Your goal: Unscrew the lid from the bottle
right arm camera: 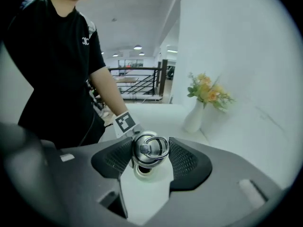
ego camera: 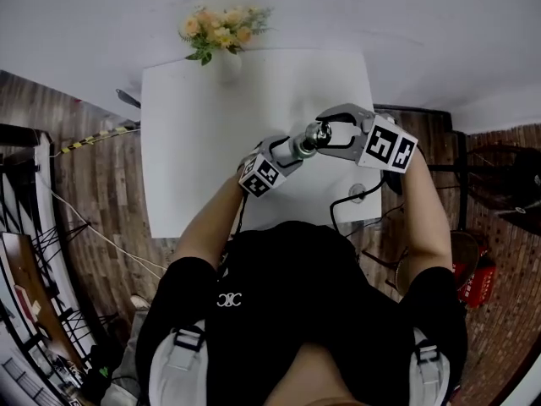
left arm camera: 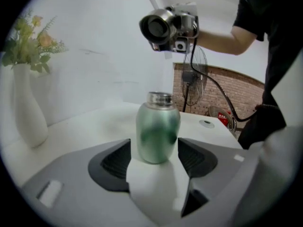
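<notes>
A green metal bottle (left arm camera: 158,129) with a bare steel neck stands between the pads of my left gripper (left arm camera: 155,156), which is shut on its lower body. Its steel lid (right arm camera: 149,150), with a ring on top, is off the bottle and sits gripped in my right gripper (right arm camera: 150,156). Just under the lid in the right gripper view is the bottle's open mouth (right arm camera: 143,171). In the left gripper view the lid (left arm camera: 158,28) hangs high above the bottle. From the head view, the left gripper (ego camera: 284,154), bottle (ego camera: 301,147), lid (ego camera: 317,134) and right gripper (ego camera: 332,134) line up over the white table (ego camera: 203,142).
A white vase of yellow and orange flowers (ego camera: 221,34) stands at the table's far edge, against the wall. A small round disc (ego camera: 357,189) lies near the table's right edge. A black cable (ego camera: 351,200) runs from the right gripper. A fan (left arm camera: 194,70) and a brick wall are beyond the table.
</notes>
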Demonstrator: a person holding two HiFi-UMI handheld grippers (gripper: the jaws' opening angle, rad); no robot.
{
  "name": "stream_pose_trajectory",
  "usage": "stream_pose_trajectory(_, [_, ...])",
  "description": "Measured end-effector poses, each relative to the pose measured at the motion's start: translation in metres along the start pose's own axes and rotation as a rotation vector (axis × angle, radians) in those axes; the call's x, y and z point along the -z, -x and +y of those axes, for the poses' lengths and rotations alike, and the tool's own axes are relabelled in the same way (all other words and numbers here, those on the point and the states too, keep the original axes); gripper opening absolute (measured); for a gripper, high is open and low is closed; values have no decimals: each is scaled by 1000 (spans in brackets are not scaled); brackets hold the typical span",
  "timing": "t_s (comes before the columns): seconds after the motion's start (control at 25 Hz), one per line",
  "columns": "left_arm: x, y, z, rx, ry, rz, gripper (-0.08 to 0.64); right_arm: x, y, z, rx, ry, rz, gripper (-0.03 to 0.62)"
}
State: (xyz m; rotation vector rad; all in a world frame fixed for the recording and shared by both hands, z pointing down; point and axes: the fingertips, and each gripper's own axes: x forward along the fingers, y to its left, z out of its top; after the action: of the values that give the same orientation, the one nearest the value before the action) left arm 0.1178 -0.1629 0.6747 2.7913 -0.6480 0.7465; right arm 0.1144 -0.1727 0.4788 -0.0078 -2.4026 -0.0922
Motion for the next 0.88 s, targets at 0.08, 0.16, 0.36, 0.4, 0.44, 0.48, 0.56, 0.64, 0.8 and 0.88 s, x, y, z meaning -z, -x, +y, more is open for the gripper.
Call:
stream_pose_trajectory(0.08, [-7,14,4,-35,19,-30,360,-5,14,-5,98,-80,-110,249])
stream_pose_trajectory(0.16, [-18,31,8,-84,34,-72,352,-9,30,-11,207,-148,-218,247])
stream_pose_trajectory(0.36, [-58,87,26,-275,82,-215,181,-21,66,-21,489,-247,-420,247])
stream_pose_trajectory(0.4, [-69,100,30,-322,92,-246,148,-21,72,-22,545,-264,-448,247])
stream_pose_trajectory(0.44, [-81,112,33,-370,105,-277,116,-22,79,-22,599,-283,-480,247])
stream_pose_trajectory(0.48, [-94,126,36,-419,118,-305,91,-23,86,-22,652,-304,-513,249])
stream_pose_trajectory(0.56, [-114,150,44,-507,129,-353,54,-24,100,-21,752,-342,-578,247])
stream_pose_trajectory(0.64, [-130,170,51,-560,142,-399,54,-26,115,-18,838,-377,-644,247])
stream_pose_trajectory(0.8, [-169,207,49,-618,140,-452,54,-23,138,-9,992,-421,-704,247])
stream_pose_trajectory(0.88, [-178,219,46,-639,174,-473,54,-17,145,-5,1056,-444,-710,247])
